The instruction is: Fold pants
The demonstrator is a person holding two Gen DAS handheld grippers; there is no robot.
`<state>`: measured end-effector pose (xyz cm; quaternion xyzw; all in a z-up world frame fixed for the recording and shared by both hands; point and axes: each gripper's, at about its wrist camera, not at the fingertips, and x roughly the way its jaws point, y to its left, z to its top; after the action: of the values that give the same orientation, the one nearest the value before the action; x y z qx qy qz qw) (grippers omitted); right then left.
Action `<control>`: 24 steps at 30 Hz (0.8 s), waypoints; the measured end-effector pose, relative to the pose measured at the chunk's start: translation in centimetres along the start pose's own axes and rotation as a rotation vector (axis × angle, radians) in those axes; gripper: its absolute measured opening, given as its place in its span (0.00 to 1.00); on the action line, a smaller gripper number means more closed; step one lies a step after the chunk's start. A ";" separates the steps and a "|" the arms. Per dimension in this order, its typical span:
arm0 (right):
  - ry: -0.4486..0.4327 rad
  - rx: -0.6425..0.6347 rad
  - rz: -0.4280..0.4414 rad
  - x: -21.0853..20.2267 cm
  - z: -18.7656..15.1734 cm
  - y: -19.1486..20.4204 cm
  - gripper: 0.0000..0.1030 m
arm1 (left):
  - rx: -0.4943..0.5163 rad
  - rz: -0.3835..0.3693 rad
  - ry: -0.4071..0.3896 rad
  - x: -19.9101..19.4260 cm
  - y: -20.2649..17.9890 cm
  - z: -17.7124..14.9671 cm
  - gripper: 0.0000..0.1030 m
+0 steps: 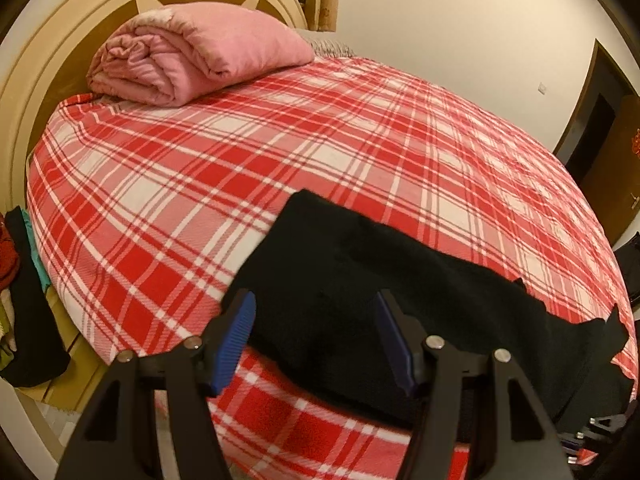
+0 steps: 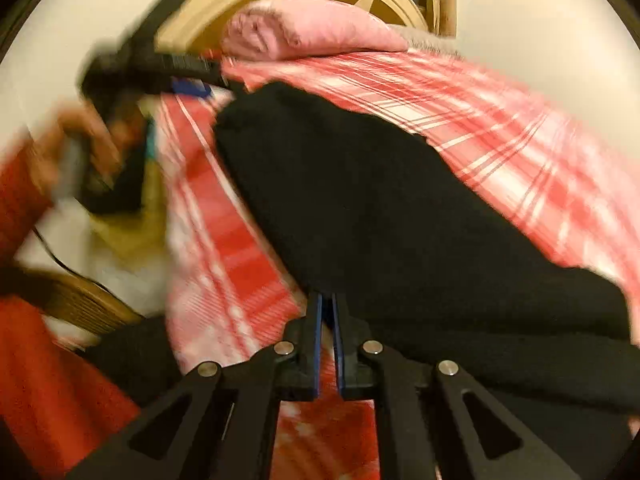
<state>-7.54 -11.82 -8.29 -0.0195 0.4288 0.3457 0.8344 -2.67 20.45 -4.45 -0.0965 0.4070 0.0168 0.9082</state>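
On the plaid bed [image 1: 200, 168], black pants [image 1: 360, 280] lie under the parted left hand-held gripper [image 1: 316, 316]

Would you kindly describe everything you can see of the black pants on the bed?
The black pants look like soft, matte knit fabric, already folded into a thick, long bundle. They lie flat on the red-and-white plaid blanket near the bed's front edge. The left gripper stands open, its blue pads either side of the near end. The right gripper is shut at the bundle's near edge; whether it pinches fabric is unclear.
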 end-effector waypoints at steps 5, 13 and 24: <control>-0.140 0.271 0.180 -2.8 2.9 -4.8 0.33 | 0.022 0.038 -0.021 1.0 -1.6 -0.6 0.62; -0.169 0.240 0.095 -0.1 8.9 -8.0 0.58 | 0.069 0.099 -0.027 3.0 -2.7 -2.6 0.62; -0.020 0.275 0.132 7.7 10.4 -9.9 0.58 | 0.104 0.108 -0.069 3.1 -2.8 -4.2 0.69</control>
<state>8.65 -11.59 -9.91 0.1267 0.4639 0.3381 0.8089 -3.38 16.77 -9.06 -0.0264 0.3805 0.0481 0.9232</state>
